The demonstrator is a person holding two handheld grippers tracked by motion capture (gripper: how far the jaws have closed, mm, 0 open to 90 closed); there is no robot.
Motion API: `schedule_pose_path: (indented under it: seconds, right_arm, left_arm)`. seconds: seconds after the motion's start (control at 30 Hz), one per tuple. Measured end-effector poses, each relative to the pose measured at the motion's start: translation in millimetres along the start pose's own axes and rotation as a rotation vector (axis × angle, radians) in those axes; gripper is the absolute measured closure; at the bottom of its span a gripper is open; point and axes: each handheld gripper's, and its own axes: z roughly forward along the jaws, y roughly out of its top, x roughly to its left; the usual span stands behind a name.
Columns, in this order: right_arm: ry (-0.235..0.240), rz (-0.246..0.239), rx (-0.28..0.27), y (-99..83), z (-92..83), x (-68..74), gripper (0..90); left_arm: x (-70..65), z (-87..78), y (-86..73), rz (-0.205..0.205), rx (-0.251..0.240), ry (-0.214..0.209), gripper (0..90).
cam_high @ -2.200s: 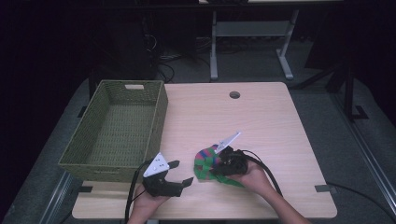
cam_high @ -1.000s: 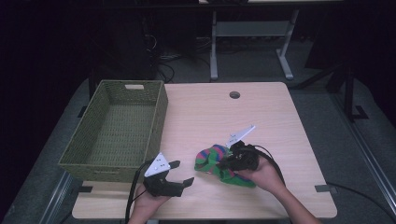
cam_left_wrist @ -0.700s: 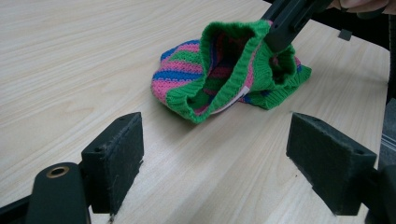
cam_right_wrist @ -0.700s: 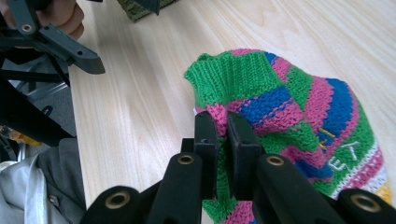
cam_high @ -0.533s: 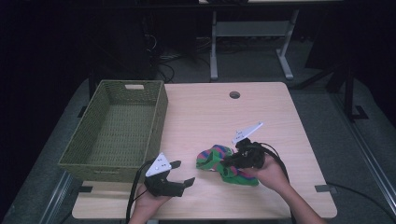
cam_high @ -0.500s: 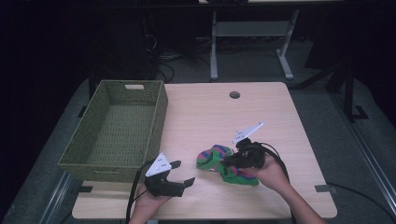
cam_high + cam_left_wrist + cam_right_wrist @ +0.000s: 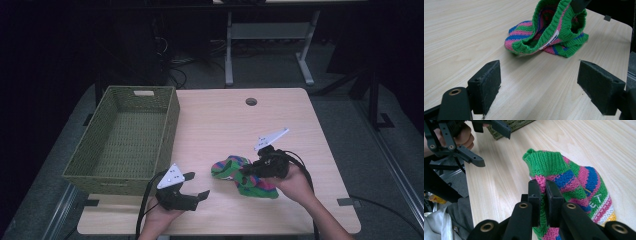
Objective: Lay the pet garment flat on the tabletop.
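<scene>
A striped knit hat (image 7: 240, 175) in green, pink and blue lies on the wooden table near its front edge. My right gripper (image 7: 248, 169) is shut on the hat's green-and-pink cuff (image 7: 543, 181), lifting that edge a little off the table. In the left gripper view the hat (image 7: 549, 30) stands open-mouthed ahead of the jaws. My left gripper (image 7: 199, 186) rests low on the table to the hat's left, open, with nothing between its pads (image 7: 486, 85).
A green woven basket (image 7: 125, 140) with nothing inside sits on the table's left side, just behind the left gripper. The table (image 7: 240, 120) has a round cable hole (image 7: 251, 101) at the back. Desk legs and cables stand on the dark floor beyond.
The right gripper has dragged the hat slightly to the right and raised its cuff. The left gripper has stayed where it was.
</scene>
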Motion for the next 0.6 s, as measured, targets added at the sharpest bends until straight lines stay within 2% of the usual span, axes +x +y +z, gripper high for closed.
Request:
schedule_pose_path:
  seconds: [0.6]
  right_arm:
    - [-0.014,0.015,-0.046,-1.8,-20.3,-3.6,83.5]
  left_arm:
    - [-1.6,4.5,2.4,0.012,0.000,-0.012,18.6]
